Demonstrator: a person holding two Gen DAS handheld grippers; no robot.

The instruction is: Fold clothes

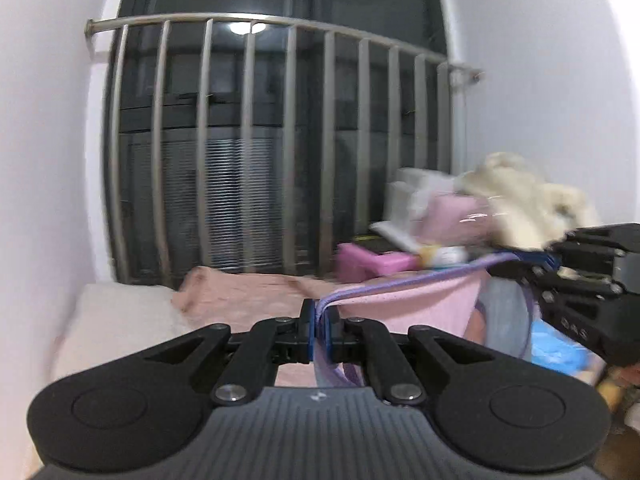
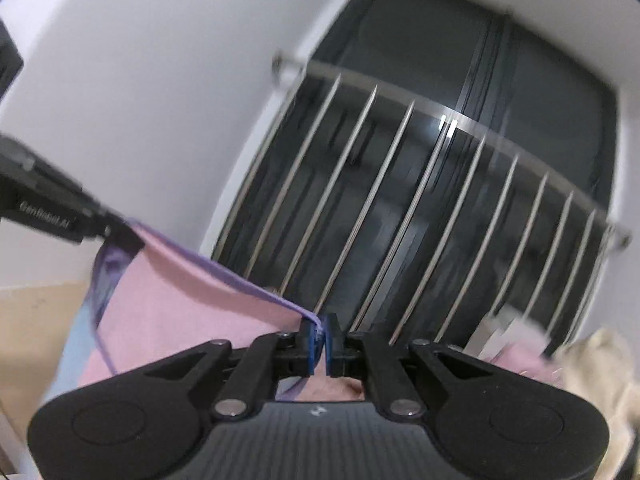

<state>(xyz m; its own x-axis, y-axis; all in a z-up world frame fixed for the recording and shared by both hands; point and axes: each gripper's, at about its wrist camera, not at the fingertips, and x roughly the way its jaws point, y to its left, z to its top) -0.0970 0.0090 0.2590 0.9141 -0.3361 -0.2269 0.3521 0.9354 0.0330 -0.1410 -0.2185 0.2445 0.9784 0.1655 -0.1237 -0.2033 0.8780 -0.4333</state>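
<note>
Pink garment — purple hem stretched between left gripper and right gripper, both clenched on it.

A dark window fills the far wall, with a metal railing of upright bars across its lower part and a lamp's reflection showing in the glass above the top rail. White walls flank it on both sides. At the bed's far right corner, by the window, lies a blurred heap: a pink box, a pale pink packet, white flat things that may be books or boxes, and a cream fluffy bundle on top.
</note>
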